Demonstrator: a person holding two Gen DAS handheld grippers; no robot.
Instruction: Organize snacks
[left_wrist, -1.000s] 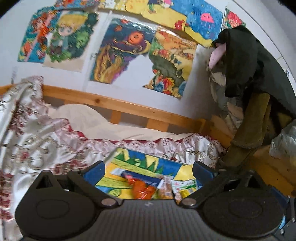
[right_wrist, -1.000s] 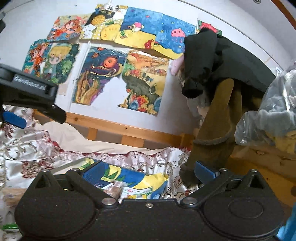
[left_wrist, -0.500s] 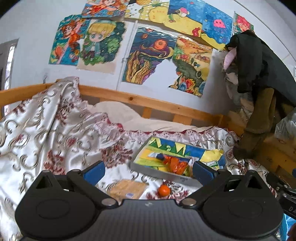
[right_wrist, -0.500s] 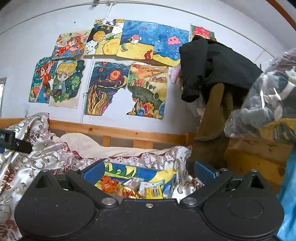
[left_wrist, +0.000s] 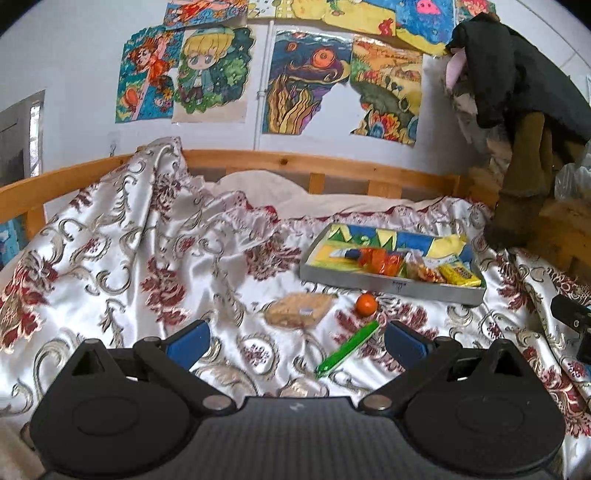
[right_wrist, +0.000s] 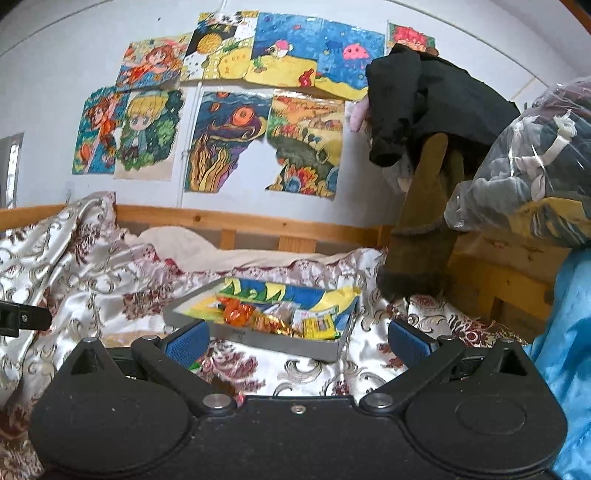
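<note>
Tray (left_wrist: 391, 286): grey, on the bed; holds orange, gold and yellow snack packets.
Loose snacks: beige packet (left_wrist: 301, 310), small orange fruit (left_wrist: 366, 304), green stick pack (left_wrist: 347, 349), all on the bedspread (left_wrist: 110, 258) just in front of the tray.
Change: a second ago your left view sat close over the tray; it has pulled back, and the three strays now show.
Left gripper (left_wrist: 293, 341): spread wide, empty, above the strays.
Right gripper (right_wrist: 299, 341): spread wide, empty, facing the tray.
Meaning: likely three items left to collect.

My bed's patterned satin cover (left_wrist: 110, 258) spread near, wooden rail (left_wrist: 295, 162) beyond, drawings (right_wrist: 229, 140) on far wall, dark coat (right_wrist: 424, 99) hanging right
</note>
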